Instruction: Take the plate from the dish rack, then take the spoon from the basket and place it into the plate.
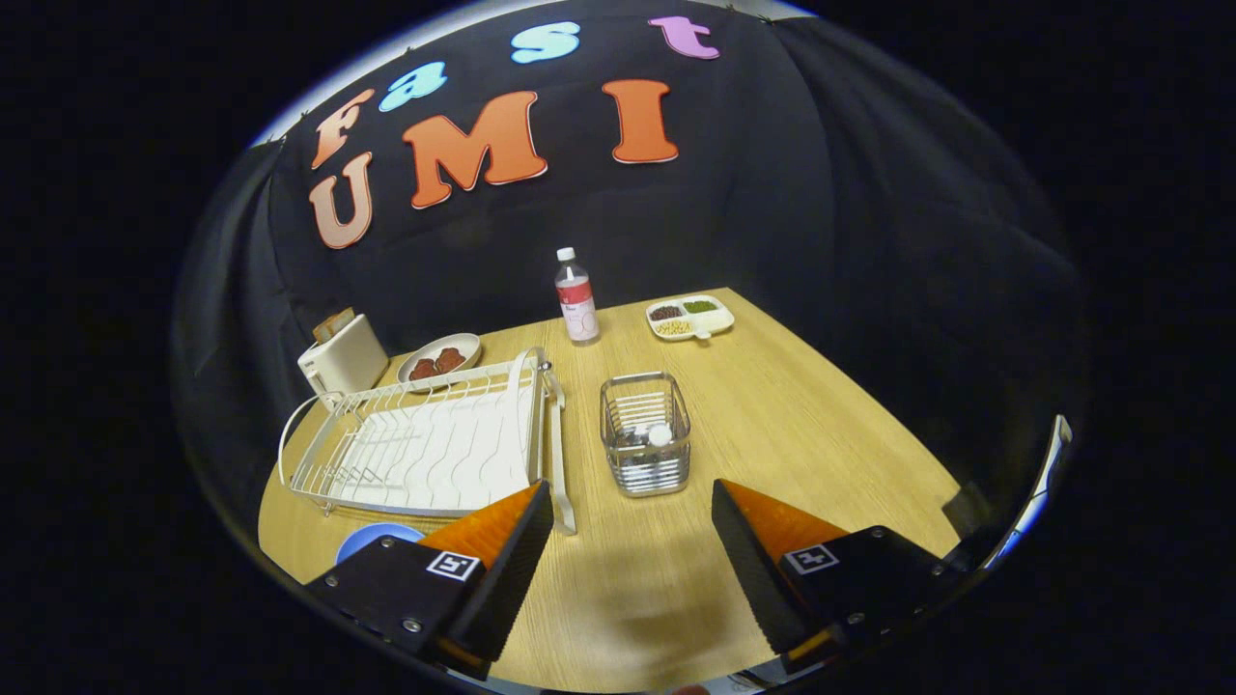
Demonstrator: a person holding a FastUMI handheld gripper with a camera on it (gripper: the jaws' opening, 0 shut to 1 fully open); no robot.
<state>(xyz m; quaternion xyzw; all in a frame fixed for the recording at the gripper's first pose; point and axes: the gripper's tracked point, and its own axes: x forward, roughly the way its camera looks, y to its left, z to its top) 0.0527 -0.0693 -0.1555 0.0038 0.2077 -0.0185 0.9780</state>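
The gripper (632,507) is hovering over the wooden worktop (821,434) with its fingers (502,541) standing wide apart and gripping nothing. The wire basket (645,434) is sitting just ahead of them, with the spoon (659,436) showing its pale end inside. The white dish rack (425,444) is lying beside the basket, and a blue plate (372,541) is peeking out on the worktop next to the left finger, below the rack. A bottle (576,297), a toaster (343,359) and a divided tray (689,317) are standing farther back.
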